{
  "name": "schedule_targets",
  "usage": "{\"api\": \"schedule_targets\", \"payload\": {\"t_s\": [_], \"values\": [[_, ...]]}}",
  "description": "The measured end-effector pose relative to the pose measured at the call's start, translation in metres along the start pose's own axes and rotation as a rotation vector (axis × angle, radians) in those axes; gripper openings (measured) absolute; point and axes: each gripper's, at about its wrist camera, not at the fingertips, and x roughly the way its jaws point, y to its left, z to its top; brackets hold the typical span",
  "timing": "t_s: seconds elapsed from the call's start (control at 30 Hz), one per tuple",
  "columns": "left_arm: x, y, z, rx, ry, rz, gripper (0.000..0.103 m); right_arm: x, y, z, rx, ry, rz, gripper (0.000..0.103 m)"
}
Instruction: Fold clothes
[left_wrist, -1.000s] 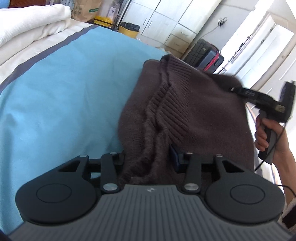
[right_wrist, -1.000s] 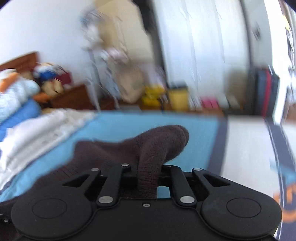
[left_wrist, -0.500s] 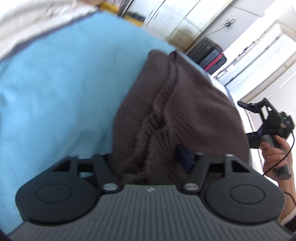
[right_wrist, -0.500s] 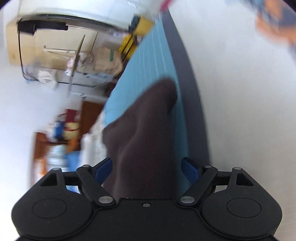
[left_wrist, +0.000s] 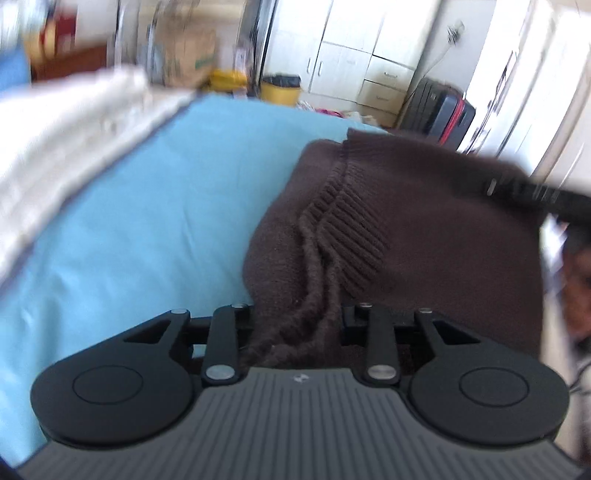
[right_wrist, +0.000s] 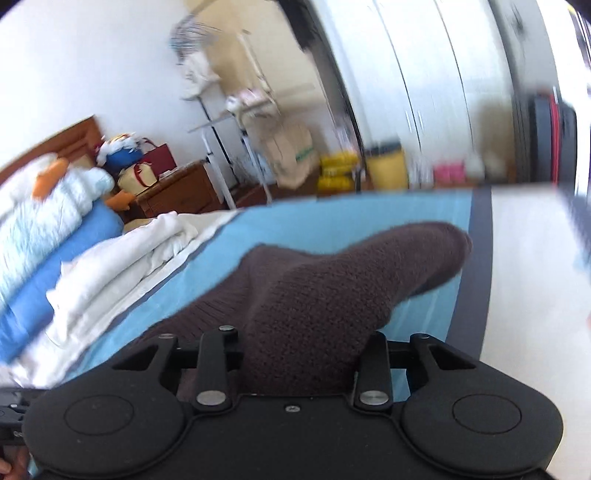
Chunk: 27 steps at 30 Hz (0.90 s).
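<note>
A brown knitted sweater (left_wrist: 406, 229) lies on the bed's blue sheet (left_wrist: 147, 229). The left tongs (left_wrist: 297, 321) have just been closing and clench its bunched ribbed edge. The right tongs (right_wrist: 306, 354), also just closing, hold a thick fold of the sweater's far side, seemingly gripped, though blur hides the pads.

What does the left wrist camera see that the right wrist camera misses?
Only the left wrist view shows the sweater's ribbed band and white drawer cabinets.

Only the right wrist view shows a wooden nightstand, piled bedding and a clothes rack.

Both show the brown sweater bunched between each camera's own jaws, which have just been closing, the blue sheet, a yellow bin and a dark suitcase.
</note>
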Motion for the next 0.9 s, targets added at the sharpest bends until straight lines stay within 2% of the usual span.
{"api": "schedule_targets", "payload": {"t_s": [0.1, 0.2, 0.27, 0.33, 0.53, 0.6, 0.73, 0.8, 0.9], "values": [[0.001, -0.009, 0.000, 0.015, -0.004, 0.034, 0.030, -0.008, 0.016, 0.010, -0.104, -0.037, -0.043, 0.040], [-0.012, 0.002, 0.003, -0.030, -0.026, -0.010, 0.029, -0.018, 0.021, 0.011, -0.096, -0.035, -0.058, 0.040], [-0.021, 0.013, 0.003, -0.071, -0.038, -0.033, 0.029, -0.028, 0.023, 0.014, -0.071, -0.035, -0.046, 0.040], [-0.027, 0.021, 0.001, -0.109, -0.041, -0.037, 0.028, -0.034, 0.032, 0.015, -0.098, -0.044, -0.028, 0.039], [-0.031, 0.037, 0.011, -0.158, -0.090, -0.003, 0.028, -0.044, 0.092, 0.038, -0.245, -0.094, -0.062, 0.038], [-0.043, 0.050, 0.017, -0.173, -0.130, 0.023, 0.028, -0.046, 0.115, 0.051, -0.274, -0.120, -0.052, 0.038], [-0.077, 0.090, 0.032, -0.207, -0.211, 0.098, 0.028, -0.039, 0.157, 0.078, -0.310, -0.179, 0.033, 0.038], [-0.090, 0.116, 0.043, -0.237, -0.243, 0.135, 0.028, -0.026, 0.182, 0.088, -0.337, -0.213, 0.061, 0.038], [-0.109, 0.166, 0.065, -0.237, -0.286, 0.191, 0.028, 0.009, 0.218, 0.114, -0.301, -0.218, 0.076, 0.038]]}}
